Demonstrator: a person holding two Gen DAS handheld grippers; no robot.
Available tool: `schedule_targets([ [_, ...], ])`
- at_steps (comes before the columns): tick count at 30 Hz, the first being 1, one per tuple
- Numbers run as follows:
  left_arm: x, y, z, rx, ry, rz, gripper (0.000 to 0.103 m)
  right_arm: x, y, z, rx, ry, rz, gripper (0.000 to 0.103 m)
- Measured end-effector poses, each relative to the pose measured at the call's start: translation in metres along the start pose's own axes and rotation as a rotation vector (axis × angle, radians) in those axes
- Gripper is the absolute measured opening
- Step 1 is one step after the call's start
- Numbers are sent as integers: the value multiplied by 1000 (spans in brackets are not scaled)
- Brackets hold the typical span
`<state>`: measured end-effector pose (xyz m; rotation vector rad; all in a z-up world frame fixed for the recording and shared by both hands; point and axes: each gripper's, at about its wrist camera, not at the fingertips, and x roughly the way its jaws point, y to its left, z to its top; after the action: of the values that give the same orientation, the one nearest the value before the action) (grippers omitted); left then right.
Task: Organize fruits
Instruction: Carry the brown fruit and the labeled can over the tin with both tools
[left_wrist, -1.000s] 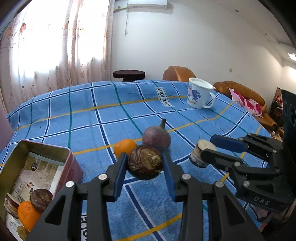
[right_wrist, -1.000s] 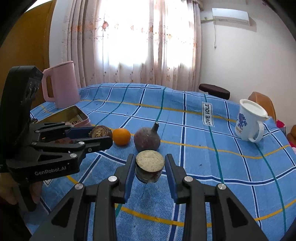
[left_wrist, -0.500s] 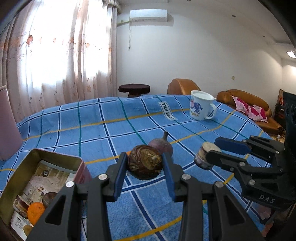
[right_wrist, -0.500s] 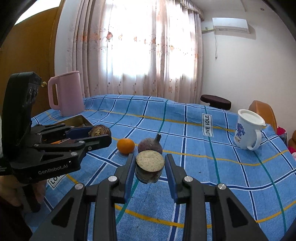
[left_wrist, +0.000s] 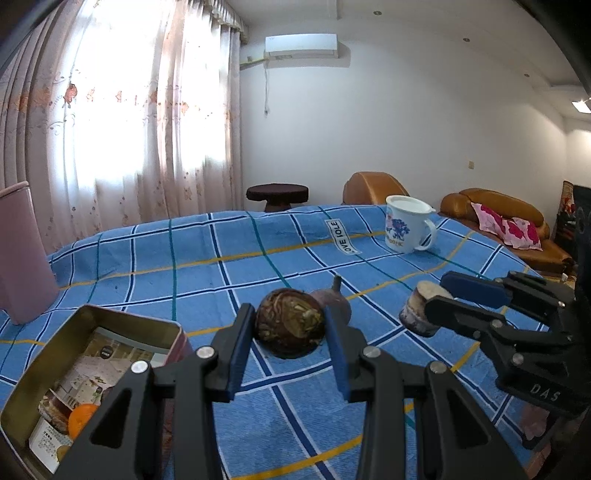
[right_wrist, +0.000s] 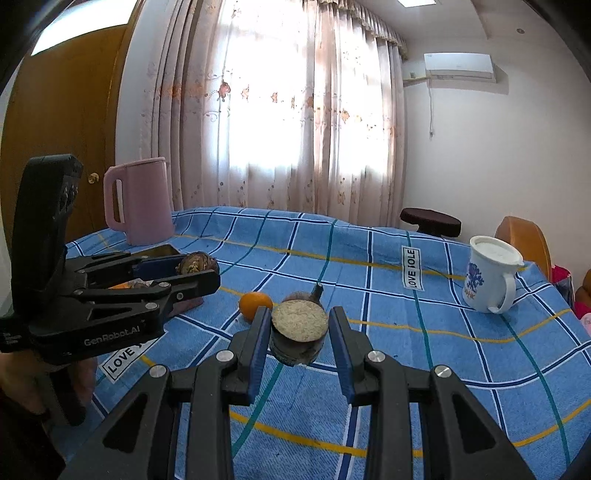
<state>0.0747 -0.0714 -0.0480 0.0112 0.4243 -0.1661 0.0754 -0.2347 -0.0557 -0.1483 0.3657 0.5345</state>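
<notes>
Change since a second ago: both grippers are rising, each lifting its fruit clear of the cloth; the orange that showed behind the left jaws is now hiding from the left wrist view.
Left gripper (left_wrist: 290, 328): its jaws are clamping a round brown fruit (left_wrist: 290, 323) with a rough, streaked skin, holding it in the air just right of the tin.
Right gripper (right_wrist: 299, 334): its jaws are gripping a cut fruit piece (right_wrist: 299, 332), pale grainy face up, dark skin below, holding it above the cloth.
Tin box (left_wrist: 48, 354): it is sitting open at the left of the table, with an orange fruit (left_wrist: 82, 415) and a dark round one lying inside on a printed card.
Loose orange (right_wrist: 255, 304): it is resting on the cloth just left of the cut piece in the right wrist view.
Purple stemmed fruit (left_wrist: 334, 299): it is lying on the cloth behind the brown fruit, stem pointing up.
Table (left_wrist: 184, 258): it is wearing a blue checked cloth.
White mug (right_wrist: 487, 275): it is standing far right, well apart from the fruits.
Pink jug (right_wrist: 138, 201): it is standing at the far left edge beyond the tin.
</notes>
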Motion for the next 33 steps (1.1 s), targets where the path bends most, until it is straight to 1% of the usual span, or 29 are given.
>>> schedule_targets([
  [5, -5, 5, -1, -10, -4, 8, 40, 0, 8, 2, -15, -2, 1, 34],
  [9, -12, 14, -4, -25, -2, 18, 40, 1, 19, 10, -35, -12, 22, 34],
  [15, -21, 29, -8, -48, 2, 31, 40, 3, 40, 27, -51, -35, 79, 34],
  [20, -34, 48, -11, -78, -1, 54, 40, 12, 62, 38, -68, -42, 128, 34],
  [33, -60, 93, -17, -138, -19, 118, 40, 33, 113, 57, -137, -45, 218, 34],
])
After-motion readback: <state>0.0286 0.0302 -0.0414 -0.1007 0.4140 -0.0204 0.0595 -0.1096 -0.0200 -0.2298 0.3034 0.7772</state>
